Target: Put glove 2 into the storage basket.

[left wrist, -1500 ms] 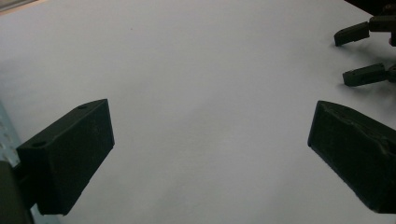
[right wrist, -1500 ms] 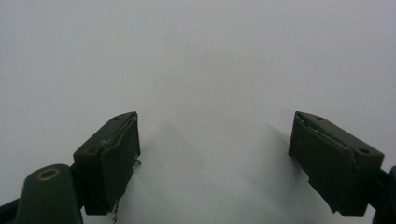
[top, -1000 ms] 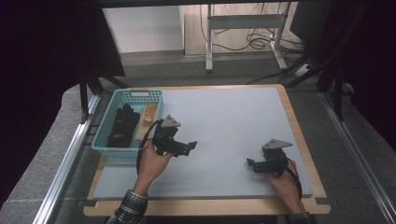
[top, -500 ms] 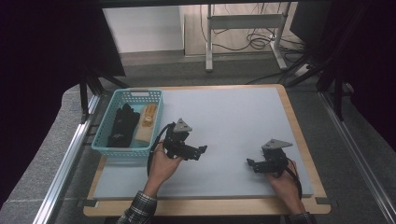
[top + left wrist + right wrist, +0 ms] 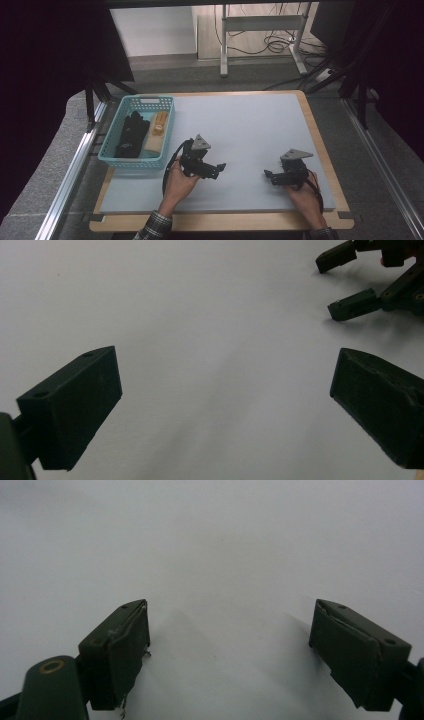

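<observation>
While both grippers' fingers gape w/ nothing between, high view adds basket point(image 5: 136, 161).

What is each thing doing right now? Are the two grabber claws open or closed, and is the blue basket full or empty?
Left gripper: open, jaws wide apart, holding nothing, over the mat.
Right gripper: open, jaws wide apart, holding nothing, over the mat.
Turquoise plastic basket: upright at the mat's left edge, holding two things.
Black glove: lying in the basket, left side.
Tan glove-like item: lying in the basket beside the black one.
Pale grey mat: flat on the wooden board.
</observation>
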Demonstrator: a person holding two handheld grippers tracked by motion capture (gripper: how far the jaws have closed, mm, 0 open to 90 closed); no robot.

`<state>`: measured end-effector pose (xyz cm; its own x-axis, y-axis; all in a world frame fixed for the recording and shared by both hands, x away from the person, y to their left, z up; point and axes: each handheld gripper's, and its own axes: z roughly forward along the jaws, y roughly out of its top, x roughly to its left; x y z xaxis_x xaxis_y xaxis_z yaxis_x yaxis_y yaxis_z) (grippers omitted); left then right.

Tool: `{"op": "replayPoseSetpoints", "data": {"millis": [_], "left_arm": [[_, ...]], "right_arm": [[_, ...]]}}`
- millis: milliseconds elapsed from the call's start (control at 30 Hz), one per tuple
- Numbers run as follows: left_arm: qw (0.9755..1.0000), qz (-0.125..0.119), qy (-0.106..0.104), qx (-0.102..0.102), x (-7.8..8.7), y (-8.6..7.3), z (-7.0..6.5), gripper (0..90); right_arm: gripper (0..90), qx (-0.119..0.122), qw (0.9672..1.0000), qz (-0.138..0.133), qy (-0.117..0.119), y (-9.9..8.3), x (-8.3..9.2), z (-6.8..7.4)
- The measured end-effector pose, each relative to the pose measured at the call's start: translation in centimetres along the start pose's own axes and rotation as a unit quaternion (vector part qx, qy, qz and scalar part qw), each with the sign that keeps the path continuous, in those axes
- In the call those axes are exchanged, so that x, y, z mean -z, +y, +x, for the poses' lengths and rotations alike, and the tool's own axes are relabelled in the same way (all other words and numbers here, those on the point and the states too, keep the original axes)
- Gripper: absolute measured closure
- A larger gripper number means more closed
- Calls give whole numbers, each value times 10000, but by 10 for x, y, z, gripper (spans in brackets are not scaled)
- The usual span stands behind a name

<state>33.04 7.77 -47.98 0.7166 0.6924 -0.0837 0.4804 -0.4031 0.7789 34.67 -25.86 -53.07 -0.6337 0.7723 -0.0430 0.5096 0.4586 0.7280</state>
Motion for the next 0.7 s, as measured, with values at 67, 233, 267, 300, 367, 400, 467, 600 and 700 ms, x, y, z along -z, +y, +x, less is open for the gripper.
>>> {"op": "replayPoseSetpoints", "data": {"millis": [67,233,267,300,367,400,467,600,700], "left_arm": [[10000,30,-6,-9,-2,-3,0,5],[9999,113,-26,-49,-10,-14,-1,0],[9999,113,-26,-49,-10,-14,-1,0],[9999,127,-28,-45,-11,-17,-2,0],[9999,136,-27,-58,-12,-19,-2,0],[9999,140,-19,-69,-12,-20,-2,0],[9998,161,-36,-53,-14,-24,-2,0],[9997,221,-31,-45,-18,-30,-3,0],[9995,300,6,-70,-20,-35,-3,0]], "right_arm": [[160,1,10000,1,0,0,0,0],[160,1,10000,-1,1,0,0,0],[160,1,10000,-1,1,0,0,0],[160,2,10000,-2,1,0,0,0],[160,2,10000,-2,0,0,0,0],[160,2,10000,-2,0,0,0,0],[160,4,10000,-1,1,0,0,0],[160,5,10000,0,0,0,0,0],[160,4,10000,0,-2,0,0,0]]}}
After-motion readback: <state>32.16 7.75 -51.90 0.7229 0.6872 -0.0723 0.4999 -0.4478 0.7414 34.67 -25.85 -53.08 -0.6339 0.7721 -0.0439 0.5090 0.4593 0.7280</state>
